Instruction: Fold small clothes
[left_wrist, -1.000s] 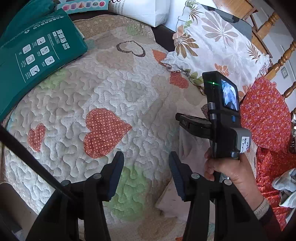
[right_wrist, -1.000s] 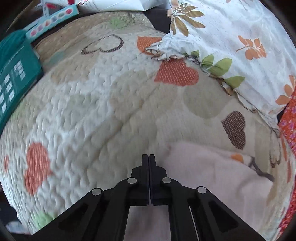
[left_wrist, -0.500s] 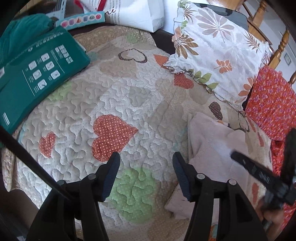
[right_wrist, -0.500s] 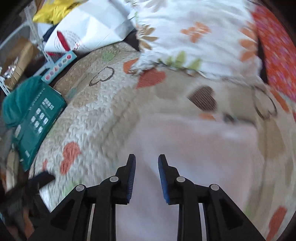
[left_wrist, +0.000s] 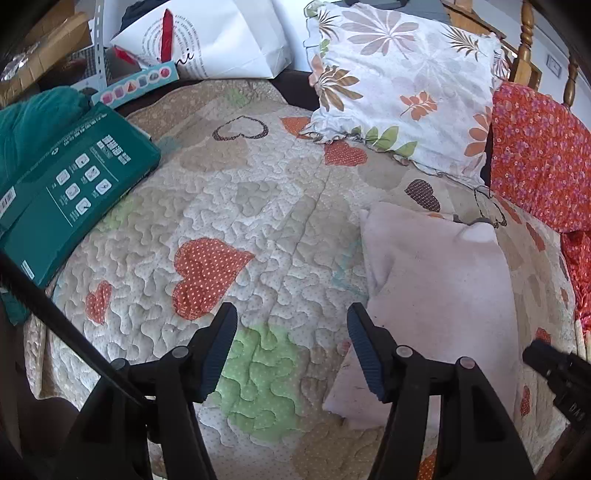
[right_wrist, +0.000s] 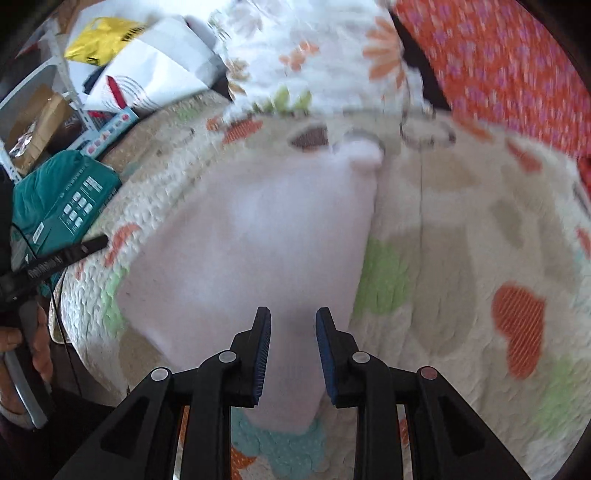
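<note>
Pale pink garment (left_wrist: 439, 280) lies flat on the heart-print quilt (left_wrist: 258, 221), right of centre in left-wrist view, its far corner near the floral pillow (left_wrist: 402, 85); looks already doubled over, so prob. one fold done. Change vs 1 s ago: right gripper (right_wrist: 291, 325) was pressed together low at the cloth, now its jaws stand apart w/ nothing between, hovering above the garment's near end, view blurred so it's in motion. I read that as a release after laying the fold; next step likely a re-grip for a 2nd fold or smoothing. Left gripper (left_wrist: 291, 325) spread wide, empty, over quilt just beside garment's left edge. Writing: green box (left_wrist: 74, 192) has icons + small print, too small to read; white bag (left_wrist: 207, 40) shows script ending "ni", rest hidden.
</note>
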